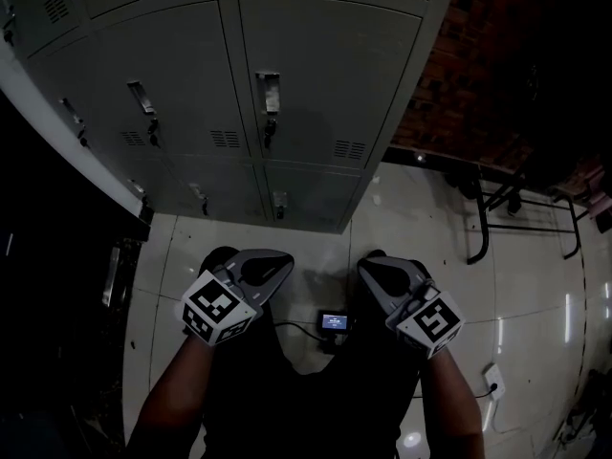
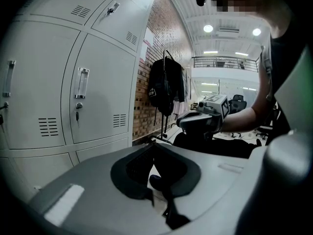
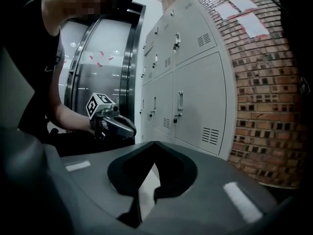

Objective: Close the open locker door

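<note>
A bank of grey lockers stands ahead of me, and every door I can see sits flush, with handles and keys in the locks. No open door shows in any view. My left gripper and right gripper hang low in front of my body, apart from the lockers and pointing toward them. Both are shut with nothing between the jaws. In the left gripper view the left gripper's jaws meet at the tip, with the right gripper beyond. The right gripper looks the same, with the left gripper to its left.
A brick wall adjoins the lockers on the right, with a black metal frame on the glossy floor. A small screen device with a cable lies between my feet. A black jacket hangs by the wall. Dark elevator doors stand left of the lockers.
</note>
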A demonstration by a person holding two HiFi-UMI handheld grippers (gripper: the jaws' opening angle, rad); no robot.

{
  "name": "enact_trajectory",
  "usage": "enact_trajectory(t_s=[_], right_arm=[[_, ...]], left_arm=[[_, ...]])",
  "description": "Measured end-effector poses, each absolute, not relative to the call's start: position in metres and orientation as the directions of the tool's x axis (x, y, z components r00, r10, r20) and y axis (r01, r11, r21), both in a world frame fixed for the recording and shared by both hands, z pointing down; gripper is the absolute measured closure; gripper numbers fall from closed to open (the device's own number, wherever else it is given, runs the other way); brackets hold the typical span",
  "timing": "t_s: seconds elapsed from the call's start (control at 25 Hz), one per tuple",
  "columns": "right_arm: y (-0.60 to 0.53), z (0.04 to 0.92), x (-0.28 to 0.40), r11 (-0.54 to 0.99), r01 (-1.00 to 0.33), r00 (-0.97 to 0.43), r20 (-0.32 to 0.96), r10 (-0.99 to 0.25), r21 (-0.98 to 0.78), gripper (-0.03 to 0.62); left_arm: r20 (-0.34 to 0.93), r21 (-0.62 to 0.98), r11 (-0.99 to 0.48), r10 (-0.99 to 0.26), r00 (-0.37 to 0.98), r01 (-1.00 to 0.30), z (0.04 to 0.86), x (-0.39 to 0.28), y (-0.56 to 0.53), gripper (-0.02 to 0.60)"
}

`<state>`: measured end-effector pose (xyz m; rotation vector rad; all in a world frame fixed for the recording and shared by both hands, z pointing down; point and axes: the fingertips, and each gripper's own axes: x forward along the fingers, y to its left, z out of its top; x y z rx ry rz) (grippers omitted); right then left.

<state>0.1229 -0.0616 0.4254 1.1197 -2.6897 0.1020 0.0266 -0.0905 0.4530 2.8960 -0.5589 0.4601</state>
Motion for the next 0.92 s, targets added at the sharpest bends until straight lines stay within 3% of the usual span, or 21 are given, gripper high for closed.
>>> enact_trajectory(t_s=[0.36,0.92], right_arm=[[-0.062,0.42,0.135,0.685,-0.727,-0.679,0.204,-0.705,-0.051,0.592],[-0.064,0.419,0.131,0.69,-0.724,-0.679,0.201,-0.706,-0.025,0.592]], left_arm=[[0.33,0.092,-0.915,-0.343,0.879,-0.392,0.452,0.021,-0.089,0.569],[0.327,0.084,-0.916,-0.345,0.879,-0.391,0.451,0.024,-0.091,0.569]])
